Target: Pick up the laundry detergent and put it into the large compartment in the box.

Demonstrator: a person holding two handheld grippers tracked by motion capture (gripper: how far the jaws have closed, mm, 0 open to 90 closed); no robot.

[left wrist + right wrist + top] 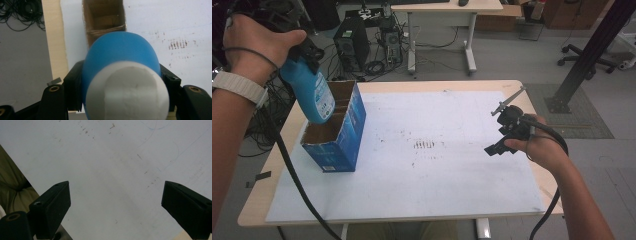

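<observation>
Blue bottle (120, 57) in clamped left tool (120, 82)

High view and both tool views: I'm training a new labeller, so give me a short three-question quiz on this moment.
1. True or false: the left tool is shut on the bottle.
2. Where is the bottle's lower end? A) lying on the mat B) above the open box C) in the right tool
3. In what state are the jaws of the right tool, and what lies between them?

Key:
1. True; its jaws press on the bottle's sides.
2. B
3. Open, with nothing between them; beyond them lies the white mat.
</observation>
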